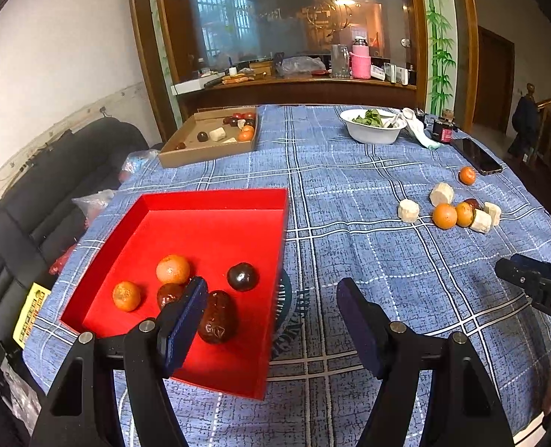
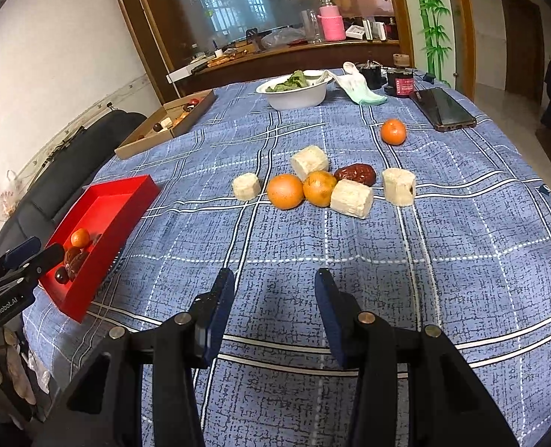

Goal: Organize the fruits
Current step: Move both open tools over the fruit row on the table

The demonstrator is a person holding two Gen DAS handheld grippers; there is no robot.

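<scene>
Left gripper (image 1: 271, 298): jaws wide apart, holding nothing, poised over the near right corner of the red tray (image 1: 216, 201). Right gripper (image 2: 273, 290): jaws apart, also empty, above bare surface (image 2: 462, 260), aimed at the loose fruit.

Step in hand, as judged: between transfers. The tray already holds two oranges (image 1: 173, 269), dark dates (image 1: 217, 316) and a dark round fruit (image 1: 242, 276).

Next move calls for the right gripper to advance to the cluster (image 2: 320, 186) and close on one piece. There, oranges, white chunks (image 2: 351, 198) and a date (image 2: 355, 174) touch, so neighbours may roll. One orange (image 2: 393, 131) sits apart, near the phone (image 2: 441, 108).

Also present: bowl (image 2: 294, 98), cardboard box (image 2: 156, 130). Nothing blocks the approach.
</scene>
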